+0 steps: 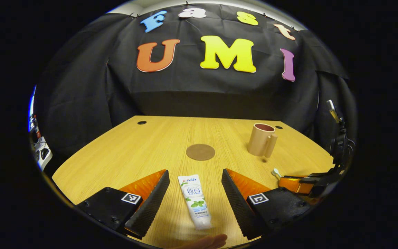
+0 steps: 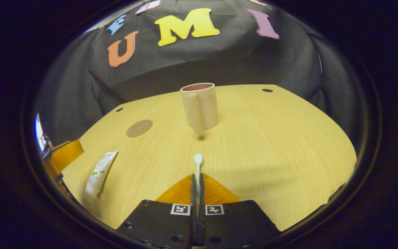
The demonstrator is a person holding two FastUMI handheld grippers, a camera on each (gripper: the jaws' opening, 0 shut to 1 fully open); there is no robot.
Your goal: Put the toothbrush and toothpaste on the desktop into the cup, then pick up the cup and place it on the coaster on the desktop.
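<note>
The toothbrush (image 2: 198,166) is seen clamped between the right gripper's (image 2: 197,180) closed fingers, short of the upright cup (image 2: 200,106), while the toothpaste (image 1: 195,202) is framed flat between the left gripper's (image 1: 195,193) spread fingers, the coaster (image 1: 200,152) beyond it.

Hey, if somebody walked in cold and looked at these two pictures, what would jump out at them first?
Probably the toothbrush, pinched in the shut right claw with its head pointing at the cup standing upright on the wooden desktop. Next, the toothpaste lying flat between the fingers of the wide-open left claw, with the round coaster bare just beyond it.
</note>
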